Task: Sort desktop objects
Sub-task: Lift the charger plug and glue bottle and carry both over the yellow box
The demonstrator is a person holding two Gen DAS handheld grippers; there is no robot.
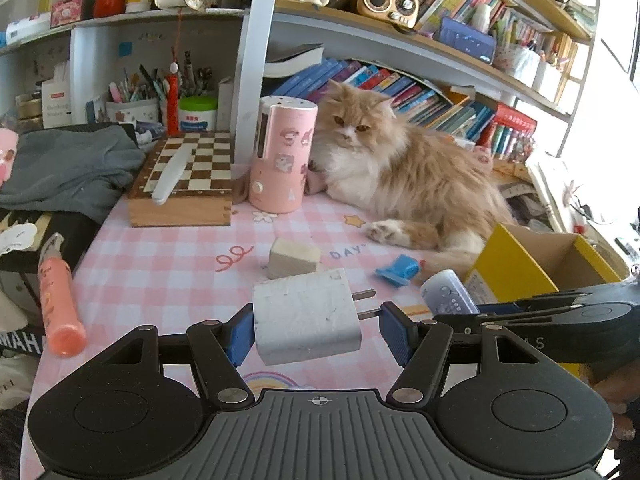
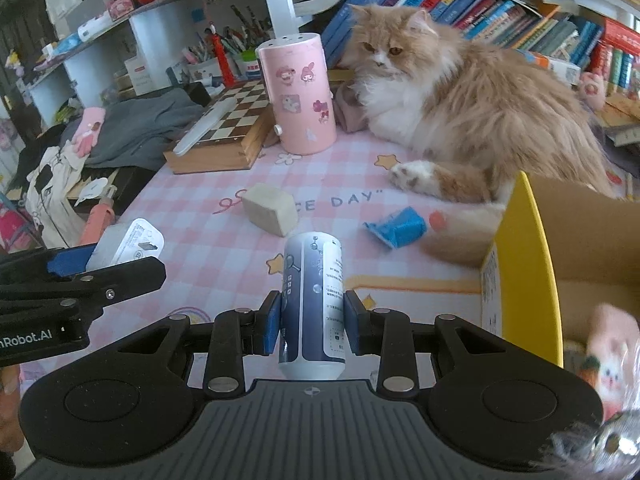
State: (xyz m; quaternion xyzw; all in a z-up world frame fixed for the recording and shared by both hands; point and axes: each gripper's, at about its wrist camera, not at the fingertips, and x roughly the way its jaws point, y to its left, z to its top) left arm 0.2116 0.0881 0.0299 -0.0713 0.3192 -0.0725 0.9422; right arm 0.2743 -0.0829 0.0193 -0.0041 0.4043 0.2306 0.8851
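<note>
My left gripper (image 1: 316, 334) is shut on a white wall charger (image 1: 304, 316), one pad on its body and the other at its prongs, held above the pink checked tablecloth (image 1: 160, 264). My right gripper (image 2: 312, 320) is shut on a small blue-and-white bottle (image 2: 314, 280), which lies lengthwise between the blue pads. In the left wrist view that bottle (image 1: 448, 292) shows at the right, close to the open yellow cardboard box (image 1: 508, 264). The right wrist view catches the charger (image 2: 128, 244) at its left edge. A cream block (image 1: 294, 258) and a blue plastic piece (image 1: 400, 270) lie on the cloth.
A fluffy orange-and-white cat (image 1: 400, 168) lies across the back right of the desk, one paw near the box. A pink cylinder (image 1: 280, 160) and a wooden chess box (image 1: 188, 184) stand at the back. An orange tube (image 1: 60, 300) lies at the left edge. The box (image 2: 524, 248) holds a pink plush.
</note>
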